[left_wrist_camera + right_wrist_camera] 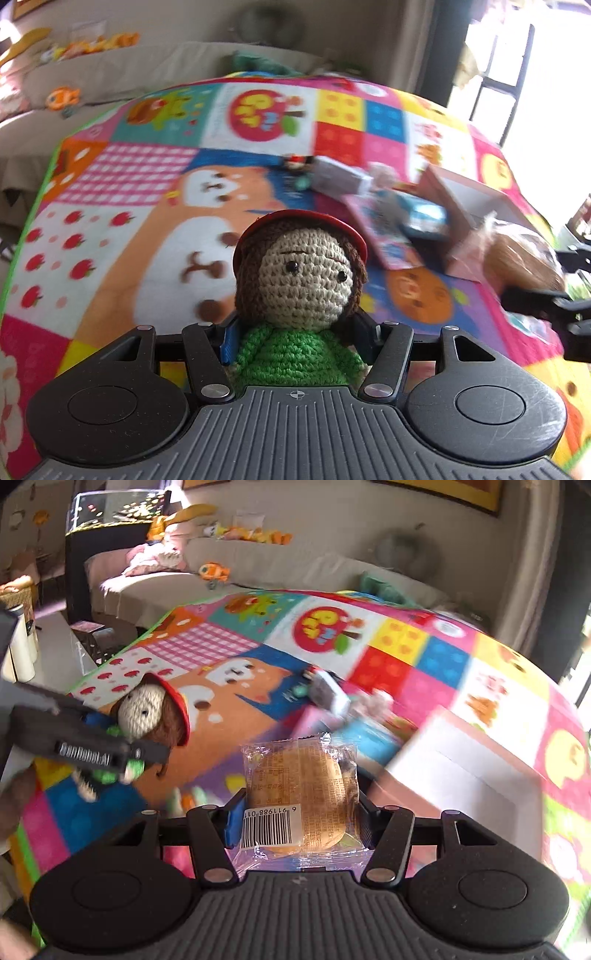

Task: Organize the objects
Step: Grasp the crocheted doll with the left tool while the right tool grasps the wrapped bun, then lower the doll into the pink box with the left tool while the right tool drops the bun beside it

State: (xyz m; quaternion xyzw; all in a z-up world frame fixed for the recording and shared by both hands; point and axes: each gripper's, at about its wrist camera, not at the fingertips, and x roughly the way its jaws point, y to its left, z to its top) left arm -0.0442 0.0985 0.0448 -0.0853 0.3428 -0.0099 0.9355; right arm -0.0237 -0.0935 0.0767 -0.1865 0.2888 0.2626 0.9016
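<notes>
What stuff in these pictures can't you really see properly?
- Crocheted doll with red cap and green jumper: legs hidden behind the left gripper body in the left wrist view.
- Small toys and boxes mid-mat: motion-blurred in both views, unidentifiable.
- Clear-wrapped bun: label print too small; barcode digits partly cut off by the right gripper's blue-padded fingers.
- Pink open box: inside blurred.

Your left gripper (pixel 295 343) has its jaws closed in against the green body of a crocheted doll (pixel 301 291), whose head stands up above the fingers. Your right gripper (pixel 299 823) is clamped on a wrapped bun (pixel 301 794), held flat between the fingers. In the right wrist view, your left gripper sits off to the left, tilted, near the right one.
</notes>
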